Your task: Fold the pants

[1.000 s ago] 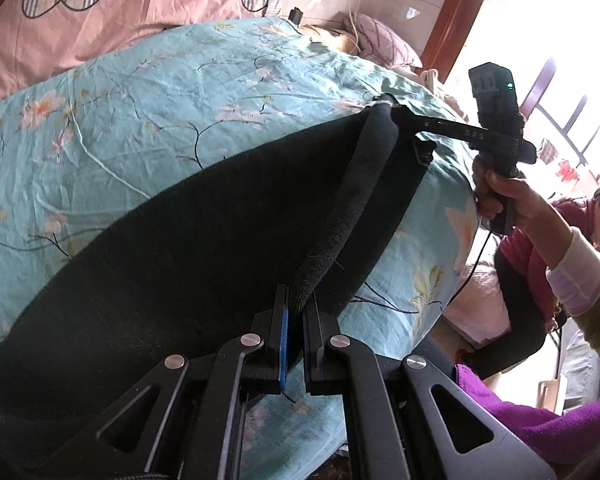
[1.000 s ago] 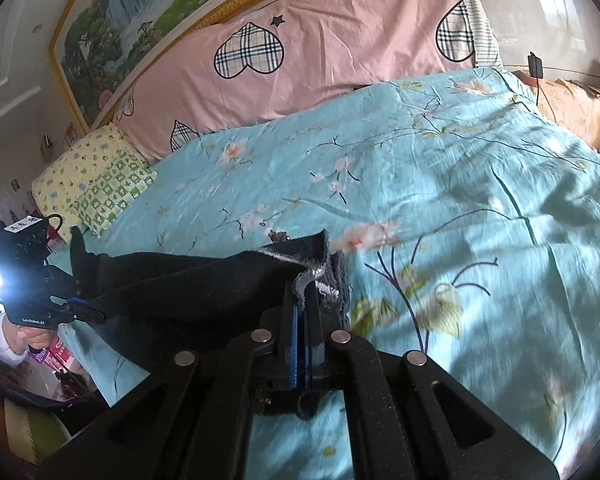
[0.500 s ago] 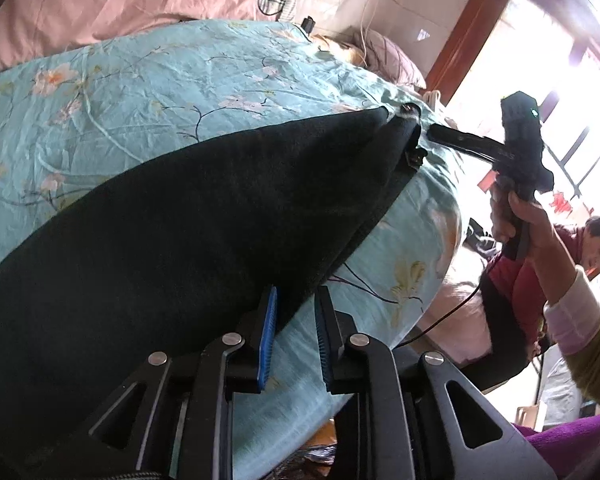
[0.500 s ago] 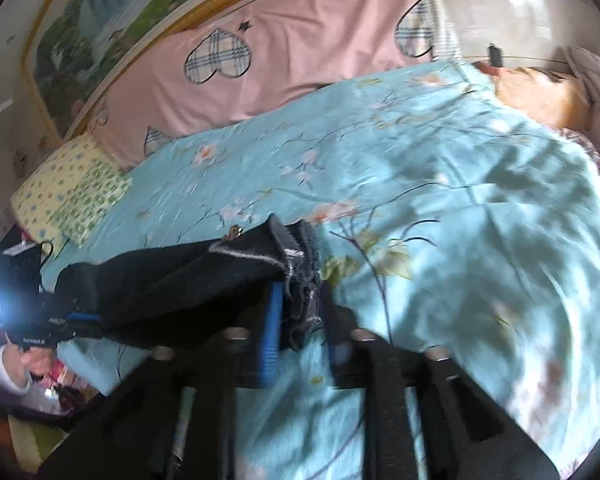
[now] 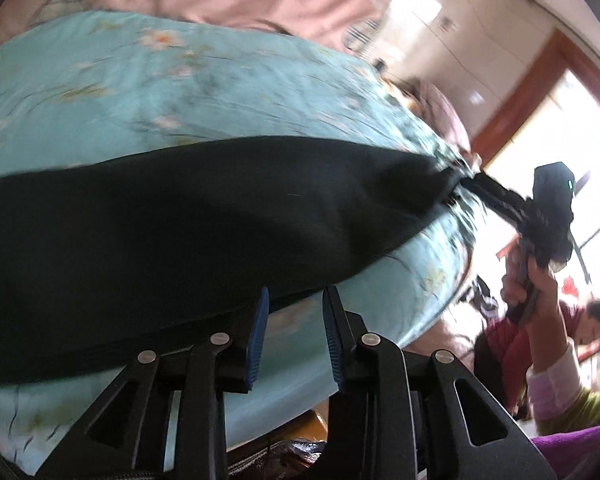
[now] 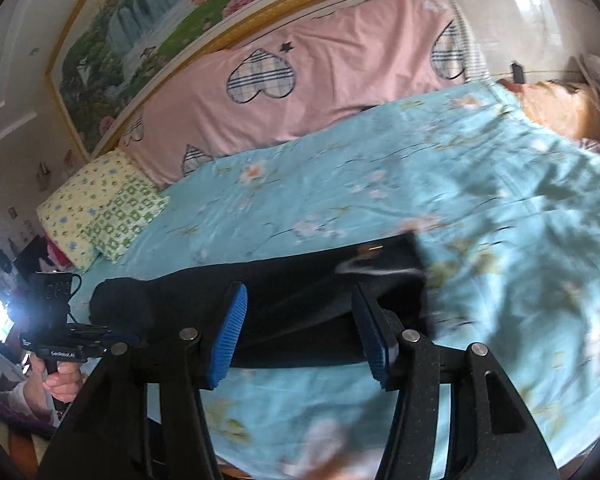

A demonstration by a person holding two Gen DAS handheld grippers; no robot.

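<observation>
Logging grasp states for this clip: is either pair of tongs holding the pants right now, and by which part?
Nothing is held. Left tongs and right tongs are both open, and the black pants lie flat on the floral bedspread.

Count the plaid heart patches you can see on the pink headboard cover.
4: a large central plaid heart, one at right, one low by the blue floral bedsheet, one partial at left. Others may be hidden.

Pants (image 6: 284,300) flat on bedspread (image 6: 480,208)
</observation>
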